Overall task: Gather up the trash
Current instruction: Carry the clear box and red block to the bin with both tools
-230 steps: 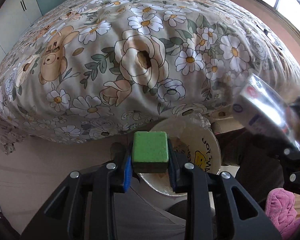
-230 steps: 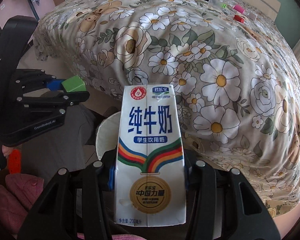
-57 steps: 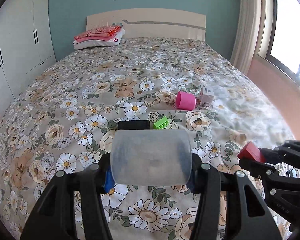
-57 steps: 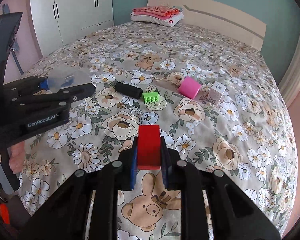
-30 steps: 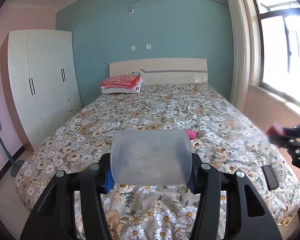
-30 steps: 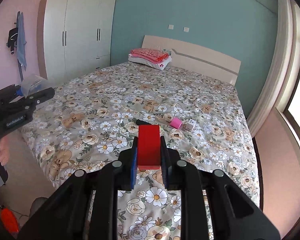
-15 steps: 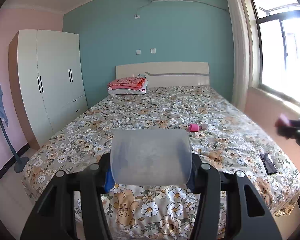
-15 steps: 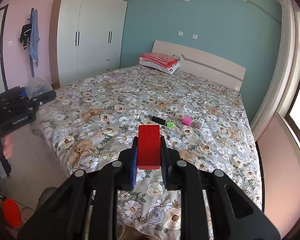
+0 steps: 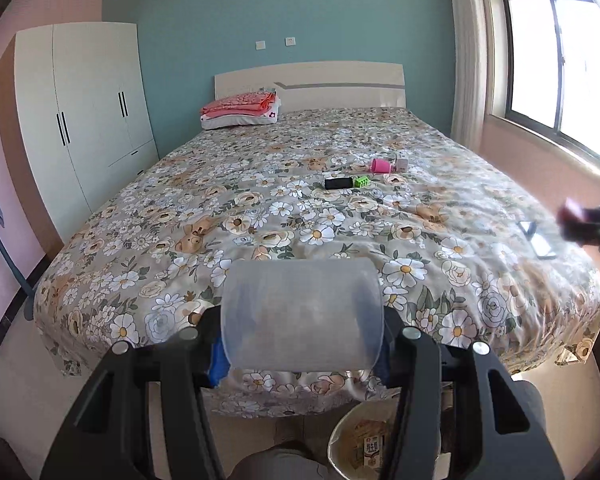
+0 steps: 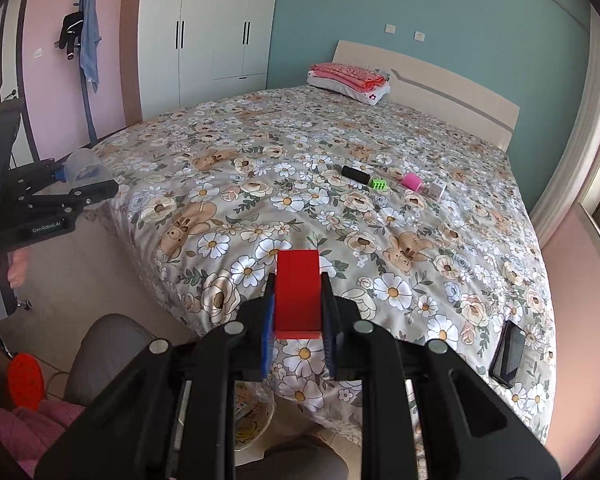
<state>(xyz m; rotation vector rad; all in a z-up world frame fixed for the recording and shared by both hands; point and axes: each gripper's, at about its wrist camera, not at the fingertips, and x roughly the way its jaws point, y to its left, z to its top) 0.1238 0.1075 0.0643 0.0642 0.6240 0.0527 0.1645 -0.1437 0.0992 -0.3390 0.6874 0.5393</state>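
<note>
A red block and a frosted translucent cup show against the floral, bear-patterned bedspread.

A floral bedspread covers the bed, folded pink bedding by the headboard, white wardrobe leftward.

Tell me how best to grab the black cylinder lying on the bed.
Grip the black cylinder across its round middle, coming down from above with the jaws straddling its long axis. It lies flat on the bedspread, and the green block crowds one end, so an end-on approach looks blocked.
</note>
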